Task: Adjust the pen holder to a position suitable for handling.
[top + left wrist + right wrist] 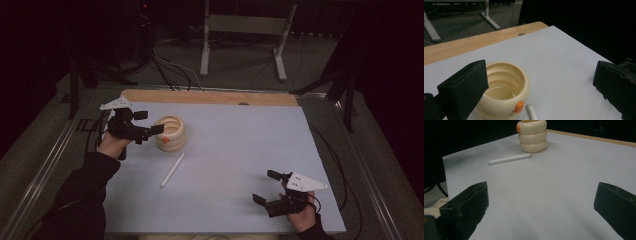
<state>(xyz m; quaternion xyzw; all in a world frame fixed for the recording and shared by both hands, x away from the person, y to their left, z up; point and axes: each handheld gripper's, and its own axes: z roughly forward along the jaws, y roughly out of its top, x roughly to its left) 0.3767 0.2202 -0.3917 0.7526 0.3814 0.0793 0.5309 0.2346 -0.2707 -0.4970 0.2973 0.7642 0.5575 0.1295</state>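
Cream ringed pot: the cream ribbed plastic pot (170, 132) with a small orange knob stood upright near the far left of the pale blue worktop (240, 150), mouth up, likely so a thing could be dropped in.
White stick: the thin white stick (172, 170) lay flat just in front of the pot, not touching it, easy to pinch from above.
Left gripper: the left gripper (150, 122) hung just beside the pot, jaws wide open and holding nothing, maybe ready to steady it.
Right gripper: the right gripper (265, 187) waited low near the front right corner, well apart from the stick, jaws open and empty, pointed toward it.
Wood strip: a bare wooden edge (210, 97) ran along the far side.
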